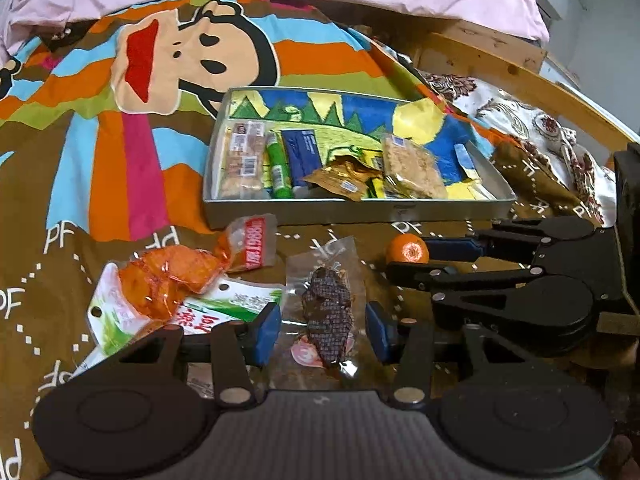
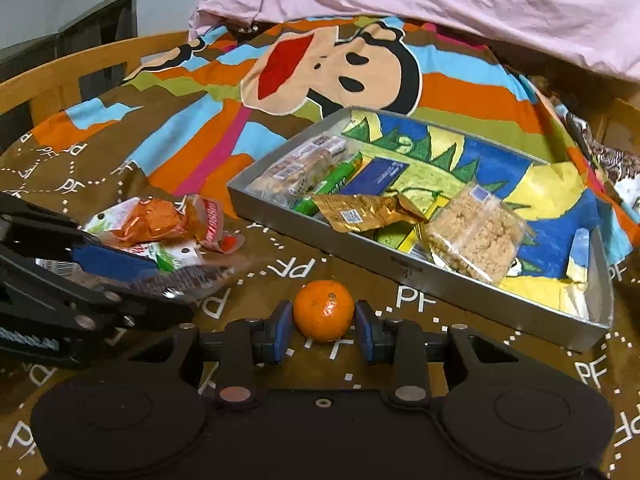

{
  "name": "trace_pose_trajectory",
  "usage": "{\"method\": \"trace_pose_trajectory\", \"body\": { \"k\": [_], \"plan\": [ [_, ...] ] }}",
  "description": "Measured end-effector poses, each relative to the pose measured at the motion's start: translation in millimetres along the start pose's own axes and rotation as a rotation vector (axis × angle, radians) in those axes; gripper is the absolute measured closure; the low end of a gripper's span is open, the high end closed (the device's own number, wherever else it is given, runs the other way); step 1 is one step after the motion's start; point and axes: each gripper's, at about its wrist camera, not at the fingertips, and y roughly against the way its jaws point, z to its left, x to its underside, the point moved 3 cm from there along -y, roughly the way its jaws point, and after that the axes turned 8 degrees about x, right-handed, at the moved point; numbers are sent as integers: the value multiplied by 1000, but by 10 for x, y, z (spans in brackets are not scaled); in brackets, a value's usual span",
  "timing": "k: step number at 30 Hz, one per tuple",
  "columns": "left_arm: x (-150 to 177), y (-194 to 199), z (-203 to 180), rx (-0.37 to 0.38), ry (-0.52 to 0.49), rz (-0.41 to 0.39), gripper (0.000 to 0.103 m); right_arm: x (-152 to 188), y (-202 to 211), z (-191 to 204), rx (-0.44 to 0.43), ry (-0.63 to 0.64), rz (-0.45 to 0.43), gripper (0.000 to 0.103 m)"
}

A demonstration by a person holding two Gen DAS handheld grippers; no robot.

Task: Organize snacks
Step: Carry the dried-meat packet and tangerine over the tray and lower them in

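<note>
While several snacks are lying in the tray, right gripper is bracketing the orange, contact unclear; left gripper is straddling, spread, the dark packet; 2 packets are waiting.

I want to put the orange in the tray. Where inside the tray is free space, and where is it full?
Free: the far half of the tray behind the packets, and its right end beyond the crumbly cake packet. Crowded: the near-left part, around the gold packet and green stick.
</note>
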Motion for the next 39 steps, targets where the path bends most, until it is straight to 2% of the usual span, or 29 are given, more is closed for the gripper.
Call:
{"method": "trace_pose_trajectory", "body": {
  "k": [5, 11, 15, 23, 29, 34, 39],
  "plan": [
    [24, 9, -4, -13, 8, -2, 53, -40, 83, -13, 11, 0, -25, 67],
    [-45, 133, -18, 2, 21, -89, 52, -60, 68, -82, 45, -21, -37, 67],
    [-67, 149, -27, 11, 37, -129, 52, -96, 98, -110, 65, -32, -78, 67],
    [-332, 83, 97, 56, 151, -282, 53, -240, 78, -157, 112, -31, -157, 67],
    [-739, -140, 243, 45, 204, -394, 53, -299, -31, -251, 180, -13, -180, 67],
    [-946, -430, 312, 45, 213, -406, 52, -325, -150, -290, 211, -10, -182, 67],
    [-964, -684, 365, 25, 176, -413, 52, -380, -329, -300, 228, -17, -179, 67]
  ]
}}
